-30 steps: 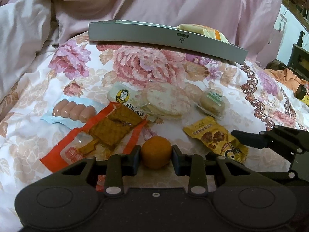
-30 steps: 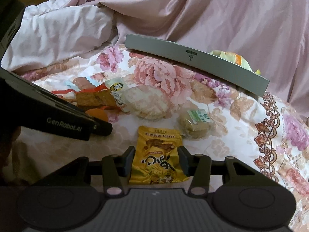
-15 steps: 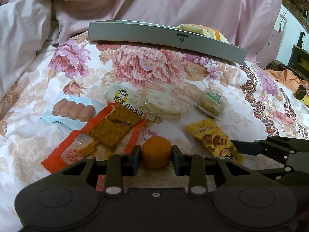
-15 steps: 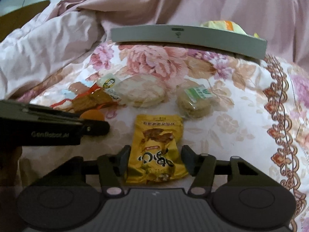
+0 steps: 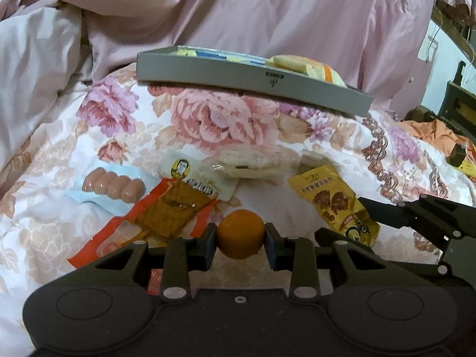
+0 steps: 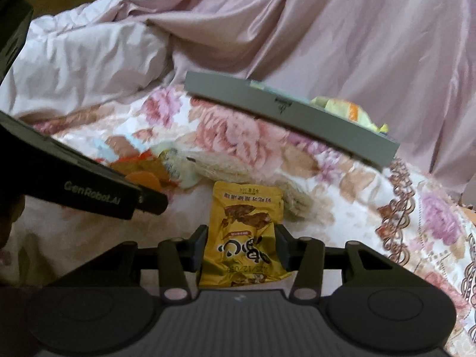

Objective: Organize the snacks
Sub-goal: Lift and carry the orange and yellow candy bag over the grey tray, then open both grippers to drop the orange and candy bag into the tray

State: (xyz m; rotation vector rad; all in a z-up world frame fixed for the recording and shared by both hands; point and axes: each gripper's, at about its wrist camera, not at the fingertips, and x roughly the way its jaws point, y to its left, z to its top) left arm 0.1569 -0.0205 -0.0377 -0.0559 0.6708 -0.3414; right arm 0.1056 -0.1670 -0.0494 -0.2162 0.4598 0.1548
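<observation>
On the far left of the left wrist view lies a pack of little pink sausages (image 5: 112, 185) in a pale blue wrapper, flat on the flowery bed cover (image 5: 208, 119); just to its right is an orange-edged pack (image 5: 148, 223) with brown squares inside, and its top corner sits under a white packet with a small face picture (image 5: 190, 175); next comes a clear bag of round pale crackers (image 5: 253, 163), touching that white packet; behind them all, near the pink blanket (image 5: 267, 15), sits a long grey tray (image 5: 238, 77) with yellow and blue snack packs in it.

The left gripper (image 5: 240, 239) is low in the middle — its two fingers press on each side of a small round orange ball (image 5: 240, 238), so it is holding the ball tight.

To the right lies a yellow snack bag (image 5: 333, 199) with brown nuts pictured on it; its near end is between the fingers of the right gripper (image 6: 241, 248); in the right wrist view the jaws are closing and both fingers touch the sides of the bag, which is crinkled there — the right gripper holds it; the bag's far end points at the tray; a round pale snack lies just beside the bag on its right, too blurry to name.
</observation>
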